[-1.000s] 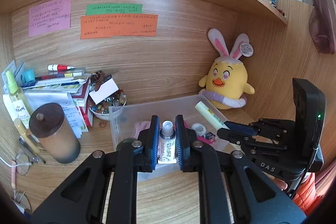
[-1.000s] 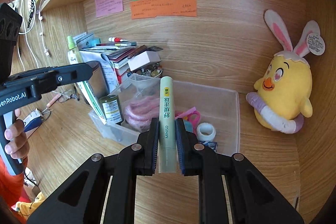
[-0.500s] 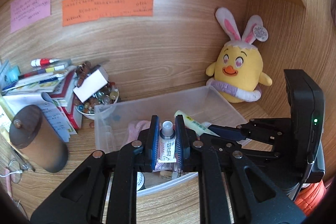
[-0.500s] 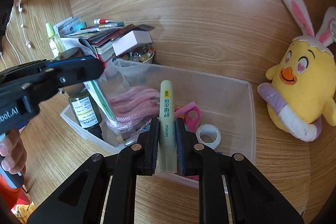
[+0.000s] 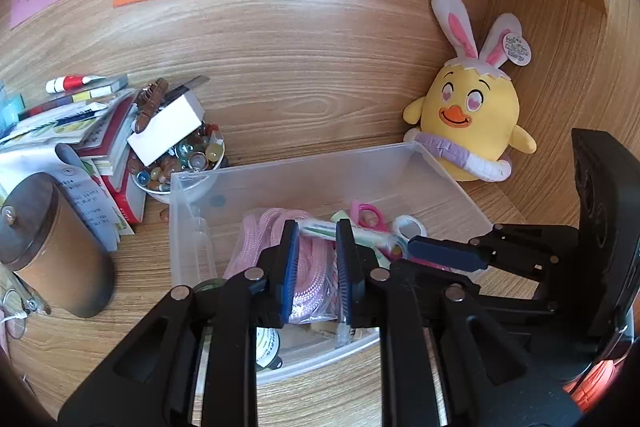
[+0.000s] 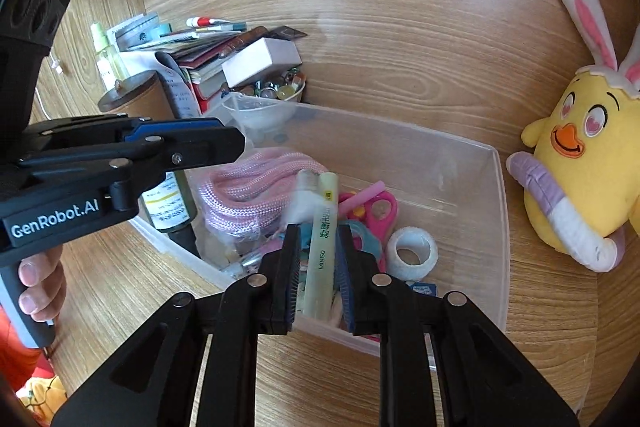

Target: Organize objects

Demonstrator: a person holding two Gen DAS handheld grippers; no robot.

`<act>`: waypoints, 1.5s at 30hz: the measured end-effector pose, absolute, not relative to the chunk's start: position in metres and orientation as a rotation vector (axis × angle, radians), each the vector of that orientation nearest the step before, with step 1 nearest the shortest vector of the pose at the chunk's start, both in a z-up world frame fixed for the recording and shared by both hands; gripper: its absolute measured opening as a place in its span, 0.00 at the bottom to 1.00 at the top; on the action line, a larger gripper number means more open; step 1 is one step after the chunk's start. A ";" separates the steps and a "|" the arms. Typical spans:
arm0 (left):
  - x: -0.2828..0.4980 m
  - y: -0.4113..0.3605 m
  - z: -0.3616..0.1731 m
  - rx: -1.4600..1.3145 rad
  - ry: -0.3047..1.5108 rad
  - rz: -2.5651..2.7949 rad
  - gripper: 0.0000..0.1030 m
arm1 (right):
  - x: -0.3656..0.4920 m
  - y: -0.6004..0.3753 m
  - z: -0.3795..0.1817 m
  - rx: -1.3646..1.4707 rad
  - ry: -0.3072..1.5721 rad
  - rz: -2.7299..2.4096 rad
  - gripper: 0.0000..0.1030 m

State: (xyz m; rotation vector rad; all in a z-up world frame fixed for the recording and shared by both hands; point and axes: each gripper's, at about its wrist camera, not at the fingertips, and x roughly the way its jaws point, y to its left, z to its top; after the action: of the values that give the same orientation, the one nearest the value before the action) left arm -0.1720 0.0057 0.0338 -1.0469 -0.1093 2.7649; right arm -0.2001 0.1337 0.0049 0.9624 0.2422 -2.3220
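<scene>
Tube slack between parted right claw, base hidden; left claw released, empty above bin; white blur beside rope unidentifiable.

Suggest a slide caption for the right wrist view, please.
Right claw, jaws just opening, leaves a pale green tube between them in the clear bin.

both grippers tilt downward, side by side; left gripper and right gripper jaws have just been opening.
</scene>
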 end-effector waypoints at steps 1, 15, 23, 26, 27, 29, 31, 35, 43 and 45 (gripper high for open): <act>-0.170 0.006 0.035 -1.043 -0.106 2.765 0.18 | -0.199 0.134 0.006 0.958 0.240 -2.323 0.18; -0.118 0.003 0.050 -0.902 -0.039 2.845 0.63 | -0.154 0.157 0.040 0.786 0.228 -2.436 0.63; -0.090 0.001 0.050 -0.844 -0.014 2.891 0.92 | -0.128 0.172 0.053 0.713 0.197 -2.478 0.83; -0.083 -0.002 0.045 -0.850 -0.022 2.896 0.94 | -0.121 0.173 0.051 0.711 0.199 -2.476 0.85; -0.081 -0.003 0.042 -0.859 -0.024 2.898 0.95 | -0.119 0.173 0.050 0.710 0.203 -2.477 0.85; -0.079 -0.005 0.038 -0.873 -0.033 2.897 0.95 | -0.114 0.174 0.047 0.708 0.207 -2.479 0.86; -0.076 -0.007 0.033 -0.891 -0.049 2.894 0.96 | -0.111 0.174 0.043 0.710 0.208 -2.479 0.87; -0.074 -0.009 0.022 -0.929 -0.075 2.889 0.96 | -0.109 0.177 0.034 0.736 0.178 -2.473 0.88; -0.071 -0.010 0.008 -0.964 -0.095 2.882 0.96 | -0.113 0.181 0.023 0.789 0.146 -2.465 0.88; -0.071 -0.010 0.007 -0.967 -0.104 2.878 0.96 | -0.114 0.181 0.022 0.792 0.145 -2.464 0.88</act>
State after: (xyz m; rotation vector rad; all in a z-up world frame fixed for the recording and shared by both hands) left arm -0.0707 -0.0103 0.0071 -0.9671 -0.1037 2.8780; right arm -0.1138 0.1807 0.0221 0.7918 0.1449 -2.4637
